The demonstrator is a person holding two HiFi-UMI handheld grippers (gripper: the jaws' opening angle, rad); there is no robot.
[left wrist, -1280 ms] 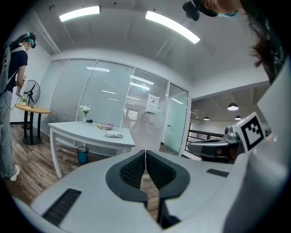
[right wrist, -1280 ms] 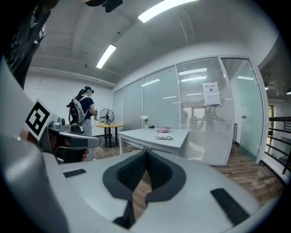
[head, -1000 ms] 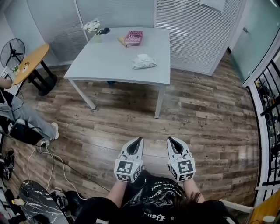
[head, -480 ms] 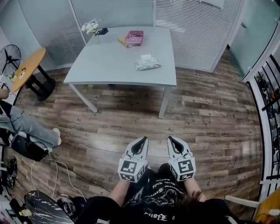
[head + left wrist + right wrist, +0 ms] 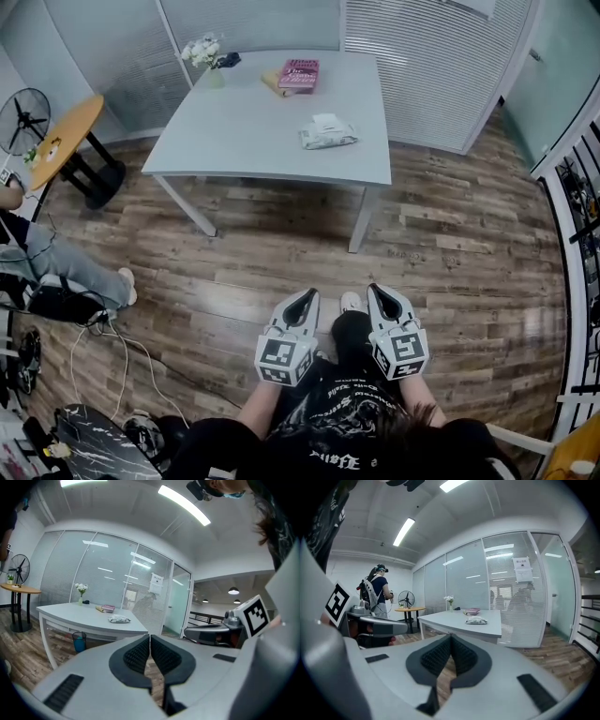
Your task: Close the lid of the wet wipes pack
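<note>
Planks of wood-grain floor (image 5: 450, 272) lie between me and the pale, smooth, rectangular table (image 5: 244, 131). On it, near the right edge, sits the wet wipes pack (image 5: 328, 133), a soft, crinkled white pouch; its lid is too small to read. It is well apart from both tools. My left gripper (image 5: 305, 293) and right gripper (image 5: 378, 287) hang side by side over the floor, ribbed black pads (image 5: 137, 654) clenched together on nothing. A flat pink book (image 5: 299, 75) lies at the table's far edge.
</note>
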